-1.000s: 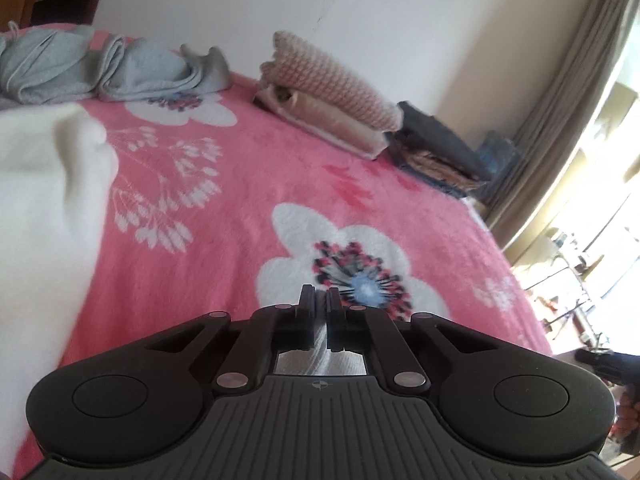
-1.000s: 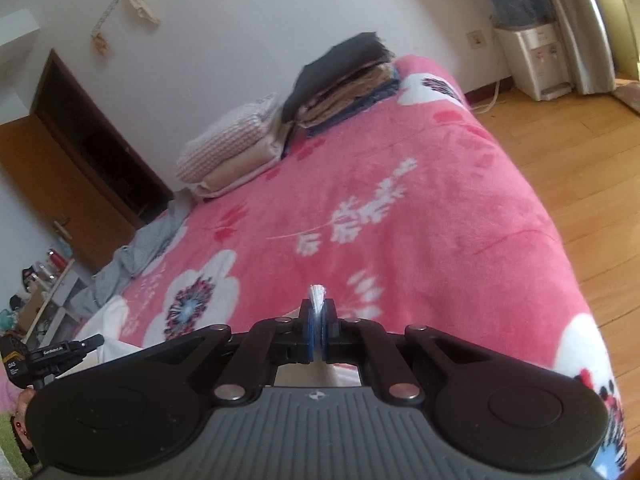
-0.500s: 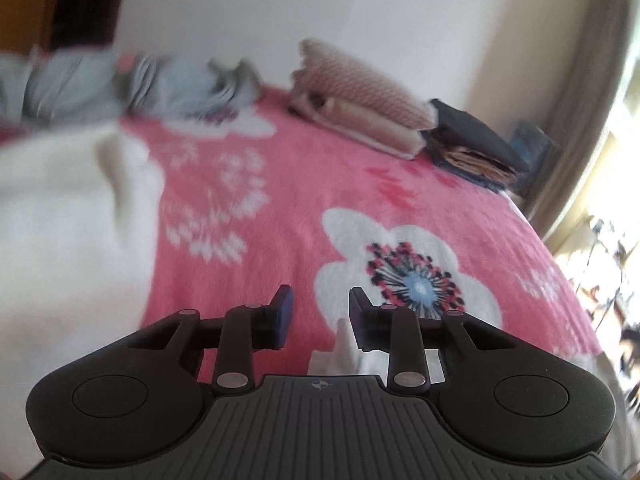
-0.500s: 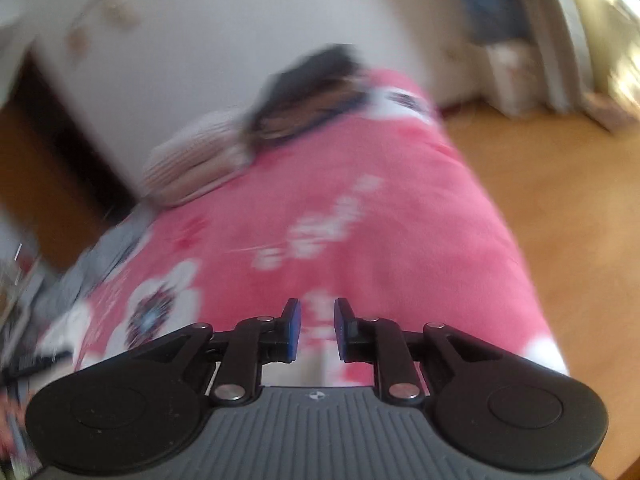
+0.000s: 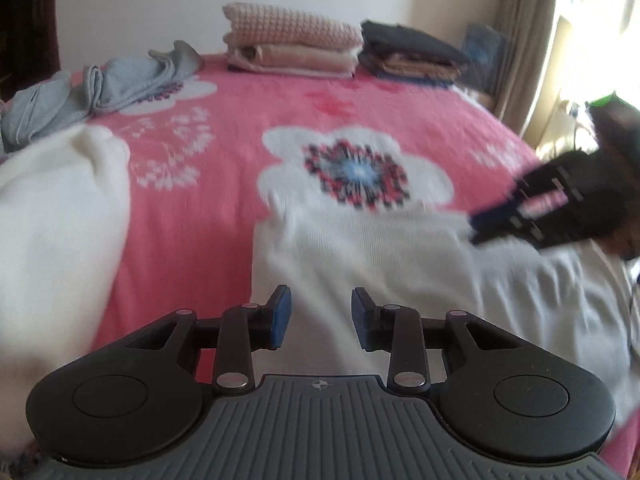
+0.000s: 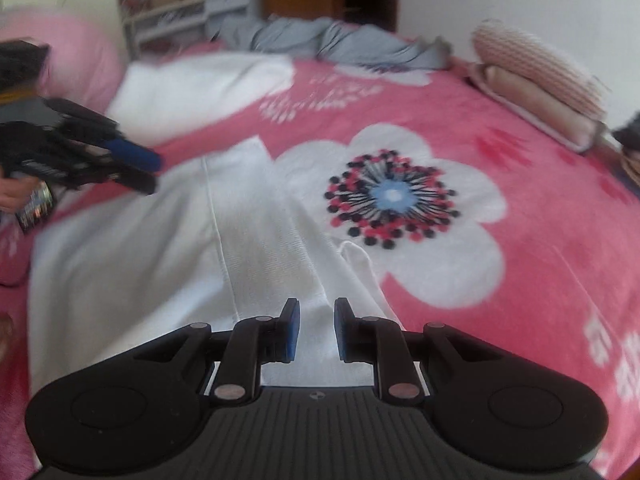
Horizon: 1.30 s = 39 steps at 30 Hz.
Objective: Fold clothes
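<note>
Left gripper [image 5: 320,320]: jaws apart, just been opening, nothing pinched.
Right gripper [image 6: 316,330]: jaws apart, empty.
White garment [image 6: 248,240]: flat on pink bedspread [image 6: 520,128], beneath both grippers, running toward 11 o'clock.
Next: I'd regrip the far hem at matching corners and fold evenly.
Folded stacks [image 5: 292,46]: 12 o'clock, far.

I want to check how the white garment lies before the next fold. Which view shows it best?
The right wrist view: the white garment lies spread across the pink bedspread, its long seam visible. The left wrist view shows it blurred, cut off at the right.
</note>
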{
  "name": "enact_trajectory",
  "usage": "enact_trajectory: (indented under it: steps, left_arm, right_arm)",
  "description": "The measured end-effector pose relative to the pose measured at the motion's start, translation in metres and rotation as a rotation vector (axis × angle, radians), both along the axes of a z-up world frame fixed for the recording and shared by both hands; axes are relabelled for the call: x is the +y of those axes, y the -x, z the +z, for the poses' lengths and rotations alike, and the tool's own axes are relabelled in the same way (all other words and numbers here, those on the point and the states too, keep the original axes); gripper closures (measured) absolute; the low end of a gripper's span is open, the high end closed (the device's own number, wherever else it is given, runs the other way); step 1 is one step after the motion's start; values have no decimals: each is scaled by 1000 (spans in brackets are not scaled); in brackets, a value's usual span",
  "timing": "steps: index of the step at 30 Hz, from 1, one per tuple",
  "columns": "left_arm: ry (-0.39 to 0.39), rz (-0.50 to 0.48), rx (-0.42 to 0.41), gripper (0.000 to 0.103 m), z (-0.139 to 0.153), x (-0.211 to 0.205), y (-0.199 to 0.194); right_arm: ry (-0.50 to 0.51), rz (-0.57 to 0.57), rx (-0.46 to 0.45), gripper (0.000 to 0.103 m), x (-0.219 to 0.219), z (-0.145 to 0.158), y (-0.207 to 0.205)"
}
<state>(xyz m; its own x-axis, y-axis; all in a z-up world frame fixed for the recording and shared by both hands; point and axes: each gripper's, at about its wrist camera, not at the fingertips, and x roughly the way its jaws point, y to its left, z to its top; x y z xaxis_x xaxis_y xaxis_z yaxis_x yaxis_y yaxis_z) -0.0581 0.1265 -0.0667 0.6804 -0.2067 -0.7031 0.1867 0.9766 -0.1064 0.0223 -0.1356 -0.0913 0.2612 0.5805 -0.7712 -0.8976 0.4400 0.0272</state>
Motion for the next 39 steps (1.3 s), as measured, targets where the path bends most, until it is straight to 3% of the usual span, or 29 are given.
enact_trajectory:
  steps: [3, 6, 8, 10, 13, 16, 18, 25, 28, 31, 34, 39]
  left_arm:
    - [-46, -33, 11, 70, -7, -3, 14]
    - [-88, -63, 21, 70, -14, -6, 23]
    - [-107, -74, 12, 69, -16, -8, 26]
    - [-120, -79, 3, 69, -17, -9, 28]
    - [-134, -83, -6, 69, -19, -8, 27]
    - [-147, -86, -10, 69, -21, -9, 27]
    - [-165, -88, -7, 69, -24, -10, 26]
    - [-217, -87, -18, 69, -28, -16, 27]
    - [-231, -90, -22, 68, -29, -17, 28]
    - [-233, -94, -22, 68, -30, -17, 26]
    - [-237, -103, -21, 68, -30, -17, 26]
    - [-253, -118, -20, 68, -31, -19, 25]
  right_arm:
    - [38, 22, -11, 71, 12, -7, 0]
    - [60, 35, 13, 71, 19, -17, -2]
    - [66, 45, 27, 76, 23, -22, -1]
    - [68, 59, 10, 101, 24, -21, 5]
    - [68, 66, -98, 101, 26, -13, 19]
    - [12, -11, -140, 101, 20, 5, 18]
    - [31, -34, -179, 101, 21, 5, 16]
    - [80, -96, -182, 97, 32, -33, 5]
    - [22, -190, -155, 89, 13, -13, -6]
    - [-64, -306, -94, 88, -28, 19, -27]
    - [-107, -289, -7, 88, -69, 36, -35]
    - [-35, -200, 103, 78, -90, 27, -30]
